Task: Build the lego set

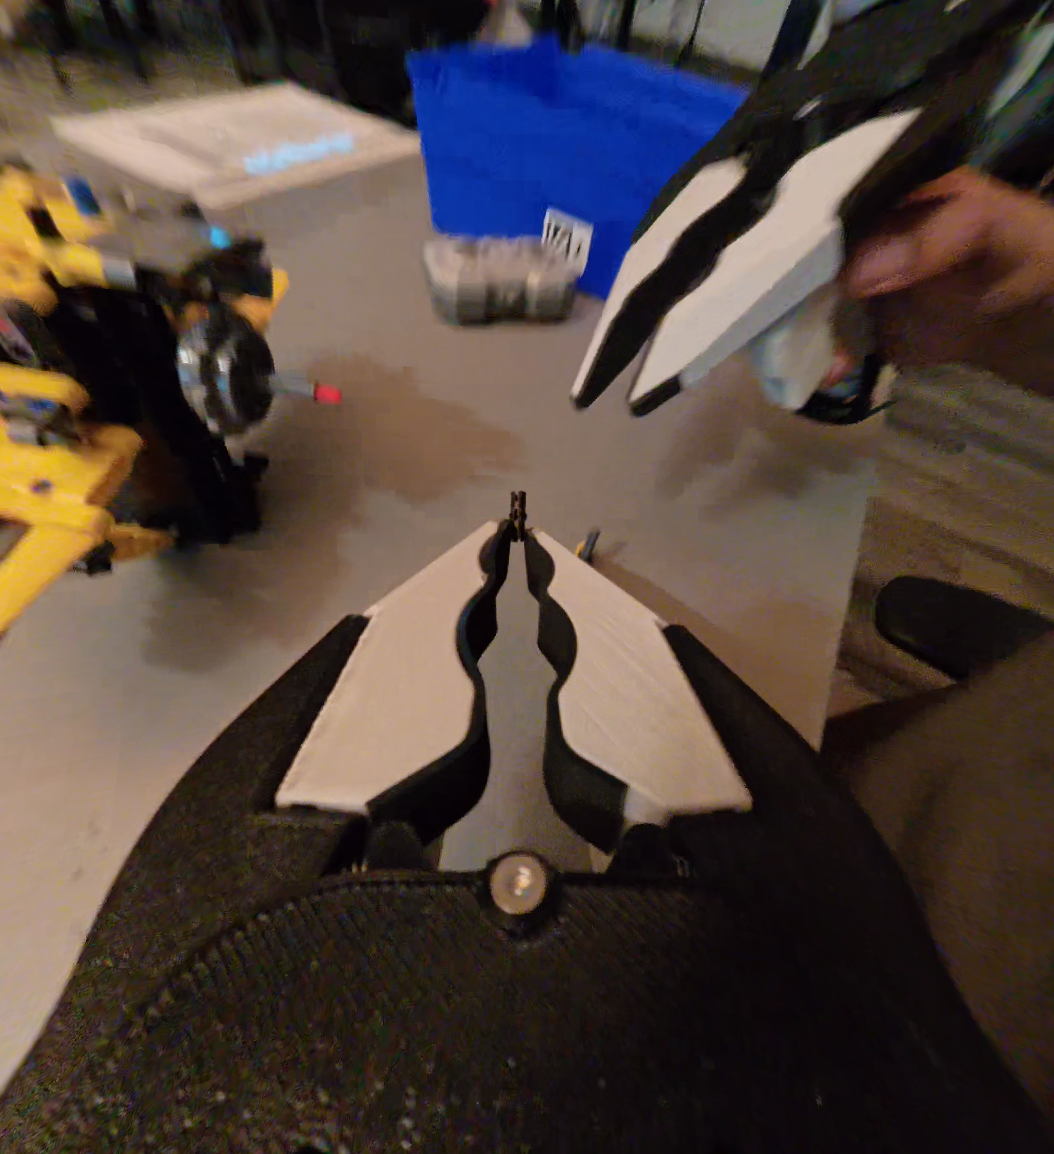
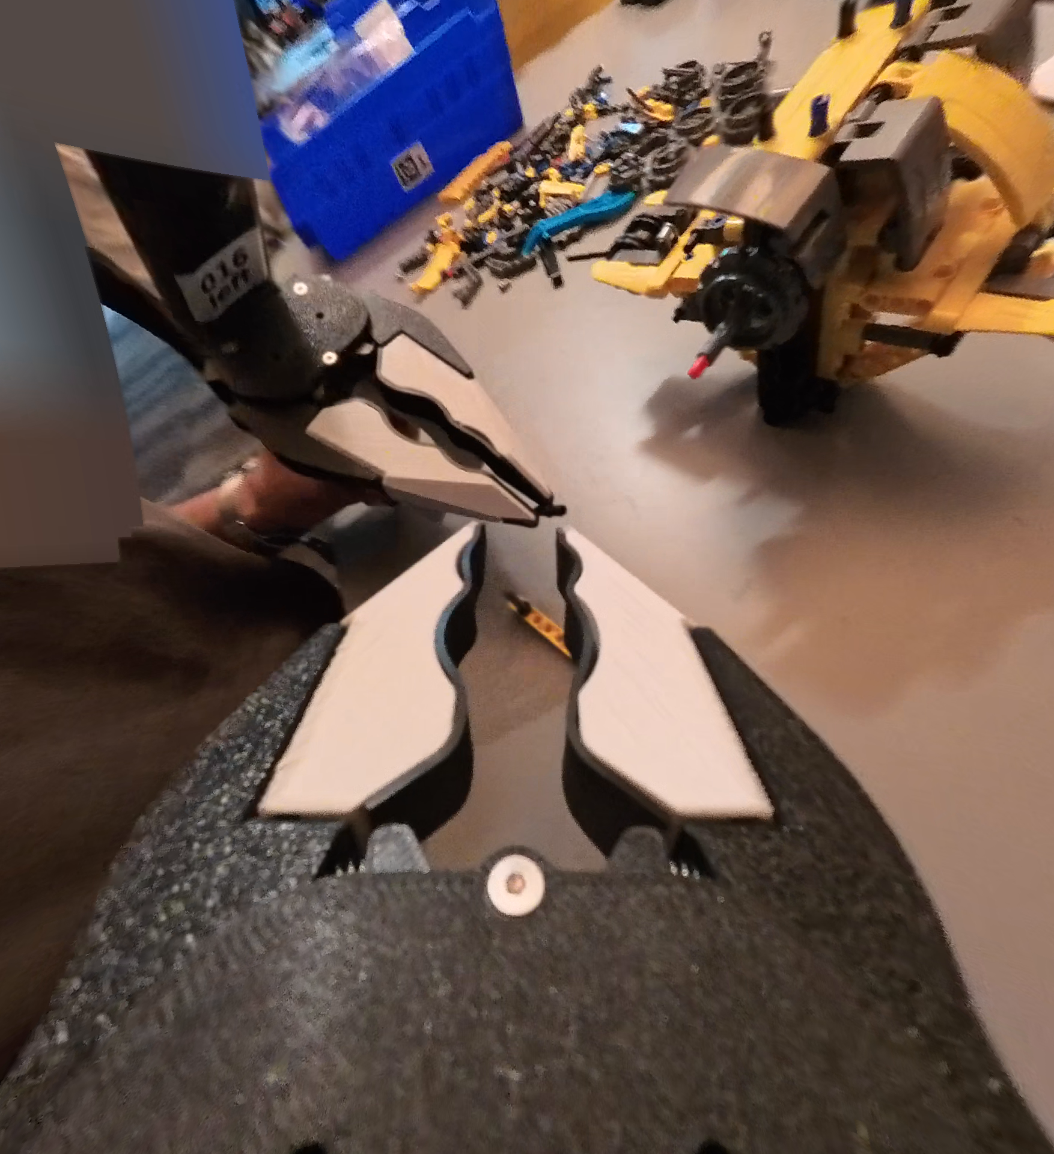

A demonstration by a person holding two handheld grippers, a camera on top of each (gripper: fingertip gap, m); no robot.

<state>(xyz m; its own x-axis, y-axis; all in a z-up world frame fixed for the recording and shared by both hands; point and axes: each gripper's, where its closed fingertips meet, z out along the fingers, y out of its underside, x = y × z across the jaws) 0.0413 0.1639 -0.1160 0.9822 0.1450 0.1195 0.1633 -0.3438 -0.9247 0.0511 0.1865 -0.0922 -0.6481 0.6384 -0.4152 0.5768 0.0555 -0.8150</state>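
My left gripper (image 1: pixel 517 536) is shut on a small black pin (image 1: pixel 517 513) that sticks out past its tips, held above the grey table (image 1: pixel 387 562). It also shows in the right wrist view (image 2: pixel 540 509) with the pin (image 2: pixel 554 509). My right gripper (image 2: pixel 519 537) is open and empty, right beside the left one's tips; it shows at the upper right in the left wrist view (image 1: pixel 621 399). A small yellow and black brick piece (image 2: pixel 540 621) lies on the table below the right fingers (image 1: pixel 588 544). A yellow and black brick vehicle model (image 2: pixel 855 237) with a red-tipped axle (image 2: pixel 699 365) stands beyond (image 1: pixel 62 399).
A blue bin (image 2: pixel 387 125) stands at the back (image 1: pixel 543 143). A heap of small loose brick parts (image 2: pixel 574 181) lies between bin and model. A clear bag of grey parts (image 1: pixel 499 284) sits before the bin. A flat white booklet (image 1: pixel 225 140) lies far left. A person's hand (image 1: pixel 980 281) holds the right gripper. There is about 4 cm between the tips of the two grippers.
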